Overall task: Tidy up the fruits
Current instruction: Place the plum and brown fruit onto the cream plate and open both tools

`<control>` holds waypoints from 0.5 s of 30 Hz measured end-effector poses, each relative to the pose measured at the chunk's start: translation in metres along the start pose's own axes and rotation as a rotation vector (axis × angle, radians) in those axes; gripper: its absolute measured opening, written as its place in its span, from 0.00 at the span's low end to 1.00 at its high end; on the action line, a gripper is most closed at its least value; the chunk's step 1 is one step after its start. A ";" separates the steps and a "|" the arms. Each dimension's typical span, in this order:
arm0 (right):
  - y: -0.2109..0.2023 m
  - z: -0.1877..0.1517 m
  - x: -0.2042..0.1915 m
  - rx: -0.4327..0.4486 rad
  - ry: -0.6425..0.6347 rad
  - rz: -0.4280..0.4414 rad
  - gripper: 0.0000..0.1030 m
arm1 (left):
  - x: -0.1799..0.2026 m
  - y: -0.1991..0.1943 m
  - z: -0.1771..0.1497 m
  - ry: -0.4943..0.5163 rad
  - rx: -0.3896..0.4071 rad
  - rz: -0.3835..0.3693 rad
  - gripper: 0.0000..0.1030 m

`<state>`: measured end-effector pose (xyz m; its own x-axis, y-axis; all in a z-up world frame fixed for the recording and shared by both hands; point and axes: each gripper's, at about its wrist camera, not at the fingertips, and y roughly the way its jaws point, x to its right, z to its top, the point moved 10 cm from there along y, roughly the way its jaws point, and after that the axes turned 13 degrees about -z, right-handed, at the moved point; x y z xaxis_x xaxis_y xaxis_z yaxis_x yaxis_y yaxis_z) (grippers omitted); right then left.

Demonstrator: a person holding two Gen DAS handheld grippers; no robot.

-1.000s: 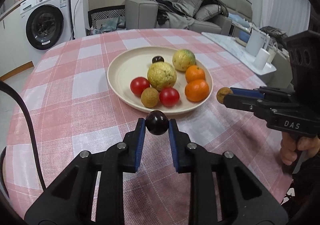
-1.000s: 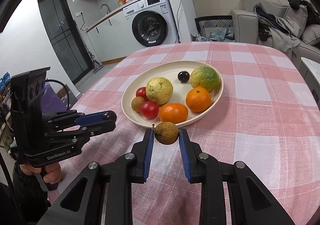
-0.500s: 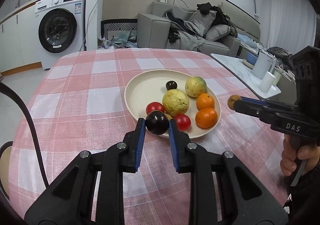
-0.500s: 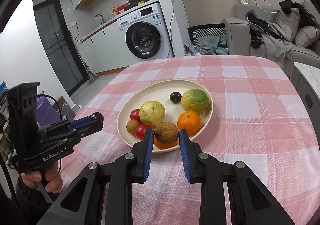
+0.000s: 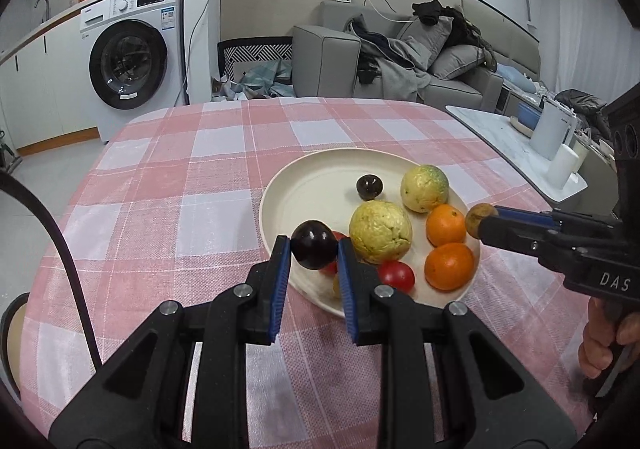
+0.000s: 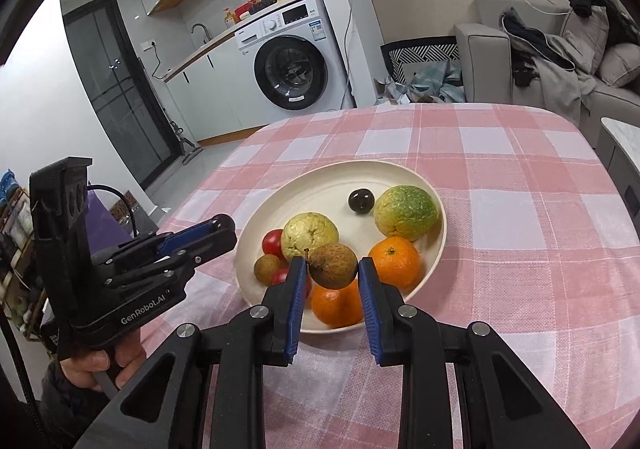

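A cream plate (image 5: 316,185) (image 6: 332,185) on the pink checked tablecloth holds two yellow-green fruits, two oranges, red tomatoes, a small brown fruit and a dark plum (image 5: 369,186). My left gripper (image 5: 314,247) is shut on a dark plum (image 5: 313,244), held above the plate's near-left rim. My right gripper (image 6: 333,269) is shut on a brown round fruit (image 6: 333,265), hanging over the plate's near edge above an orange (image 6: 336,305). In the left wrist view the right gripper (image 5: 486,220) enters from the right with the brown fruit (image 5: 478,219) at its tip.
The round table (image 5: 168,177) drops off at its edges on all sides. A washing machine (image 5: 134,49) stands behind on the left, a grey sofa (image 5: 400,61) with clothes behind on the right. A white side table (image 5: 516,145) with cups stands to the right.
Both grippers have risen and moved toward the plate with their fruits; the plum now hangs over the plate's near-left rim, the brown fruit over its near edge. Grips unchanged.
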<state>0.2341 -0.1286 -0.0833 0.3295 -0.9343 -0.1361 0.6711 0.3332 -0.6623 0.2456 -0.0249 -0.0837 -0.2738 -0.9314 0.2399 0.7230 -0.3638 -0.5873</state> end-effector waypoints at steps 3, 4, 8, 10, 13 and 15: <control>0.007 -0.001 0.002 -0.017 0.016 0.000 0.26 | -0.002 0.008 -0.001 -0.007 -0.007 0.000 0.20; 0.010 -0.002 0.002 -0.019 0.016 -0.001 0.26 | -0.003 0.010 -0.002 -0.007 -0.011 0.001 0.20; 0.019 -0.005 0.001 -0.034 0.012 -0.007 0.26 | -0.006 0.019 -0.005 -0.001 -0.026 0.020 0.20; 0.022 -0.004 -0.001 -0.031 0.009 -0.008 0.26 | -0.007 0.022 -0.007 0.003 -0.030 0.026 0.20; 0.024 -0.004 -0.004 -0.032 -0.004 -0.011 0.26 | -0.007 0.024 -0.008 0.001 -0.037 0.018 0.20; 0.024 -0.005 -0.006 -0.034 -0.013 -0.010 0.27 | -0.006 0.024 -0.008 -0.003 -0.034 0.009 0.20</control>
<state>0.2453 -0.1154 -0.1021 0.3316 -0.9358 -0.1193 0.6516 0.3186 -0.6884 0.2593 -0.0279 -0.1058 -0.2653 -0.9347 0.2365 0.7037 -0.3554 -0.6153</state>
